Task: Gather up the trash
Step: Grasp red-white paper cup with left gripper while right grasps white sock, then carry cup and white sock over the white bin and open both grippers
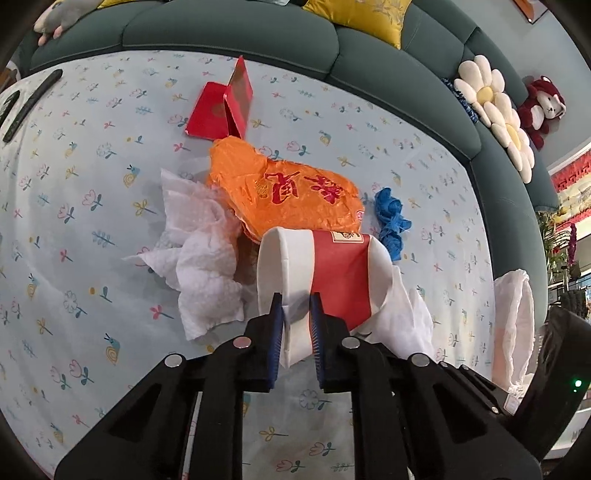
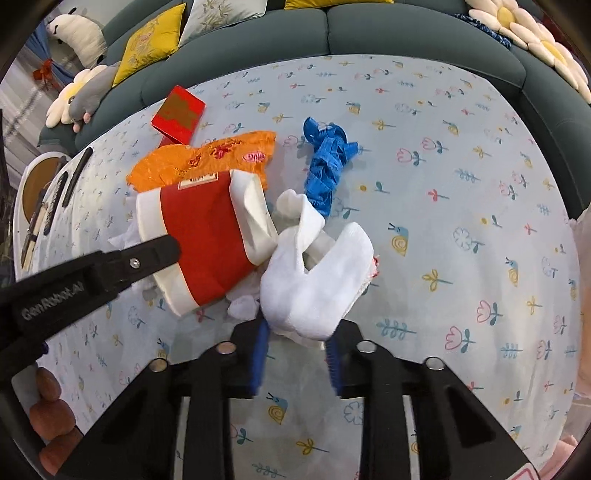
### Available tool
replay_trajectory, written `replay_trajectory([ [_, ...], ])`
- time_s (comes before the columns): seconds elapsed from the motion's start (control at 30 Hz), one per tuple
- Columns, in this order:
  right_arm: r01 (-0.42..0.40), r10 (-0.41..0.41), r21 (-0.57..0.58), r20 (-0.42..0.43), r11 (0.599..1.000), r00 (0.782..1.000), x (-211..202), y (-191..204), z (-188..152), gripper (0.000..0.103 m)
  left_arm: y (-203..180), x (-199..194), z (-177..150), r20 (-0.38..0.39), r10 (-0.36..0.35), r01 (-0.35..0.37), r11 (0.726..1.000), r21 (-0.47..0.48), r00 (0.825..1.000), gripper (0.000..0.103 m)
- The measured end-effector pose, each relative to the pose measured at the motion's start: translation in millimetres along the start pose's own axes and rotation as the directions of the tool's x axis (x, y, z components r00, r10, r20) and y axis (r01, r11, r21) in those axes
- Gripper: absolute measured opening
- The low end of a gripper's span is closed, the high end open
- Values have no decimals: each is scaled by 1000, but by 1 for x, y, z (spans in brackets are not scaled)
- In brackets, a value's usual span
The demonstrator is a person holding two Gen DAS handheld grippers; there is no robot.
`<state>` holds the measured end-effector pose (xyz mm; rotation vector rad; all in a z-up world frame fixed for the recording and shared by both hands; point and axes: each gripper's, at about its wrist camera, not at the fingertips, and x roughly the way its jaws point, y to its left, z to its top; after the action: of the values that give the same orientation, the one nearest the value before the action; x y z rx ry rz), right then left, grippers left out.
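A red-and-white paper cup (image 1: 340,273) lies on its side on the flowered tablecloth (image 1: 92,229). My left gripper (image 1: 295,299) is shut on the cup's white wall near the rim; it shows in the right wrist view as a black finger (image 2: 147,254) on the cup (image 2: 207,229). Right of the cup lies a folded white tissue wad (image 2: 310,291), and my right gripper (image 2: 299,332) is shut on its near edge. Behind the cup are an orange wrapper (image 1: 288,192), a crumpled white tissue (image 1: 199,251) and a crumpled blue glove-like scrap (image 2: 328,162).
A red packet (image 1: 221,107) stands open at the back of the cloth. Dark pens (image 1: 29,107) lie at the far left. A white plastic bag (image 1: 513,325) hangs at the right edge. A green sofa (image 1: 229,33) with cushions and plush toys curves round the table.
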<state>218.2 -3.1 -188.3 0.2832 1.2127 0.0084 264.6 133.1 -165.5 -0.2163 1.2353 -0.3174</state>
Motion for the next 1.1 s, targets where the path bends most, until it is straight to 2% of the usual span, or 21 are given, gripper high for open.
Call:
replay_trajectory([
  [0.07,-10,10,11,2,1000,1000,-3,-2,-1,15,-4,-4,-1,6,-4,4,1000,9,1000,11],
  [0.23,-36,34,39,50,999,998,-24,-11,-1,10,-19,-21,-4,31,-22,21,999,27,999,3],
  [0.4,-60,52,61,121,996,991,-56,-21,5,9,-43,-46,-4,71,-39,35,998,57,997,3],
  [0.6,-83,62,84,222,993,973,-107,-36,14,9,-81,-82,-1,131,-58,44,993,110,990,3],
  [0.77,-102,67,91,326,991,943,-162,-53,24,9,-120,-117,1,187,-89,59,986,158,978,3],
  [1.1,-110,53,77,525,991,850,-278,-94,21,9,-220,-185,-14,290,-174,79,947,312,941,3],
])
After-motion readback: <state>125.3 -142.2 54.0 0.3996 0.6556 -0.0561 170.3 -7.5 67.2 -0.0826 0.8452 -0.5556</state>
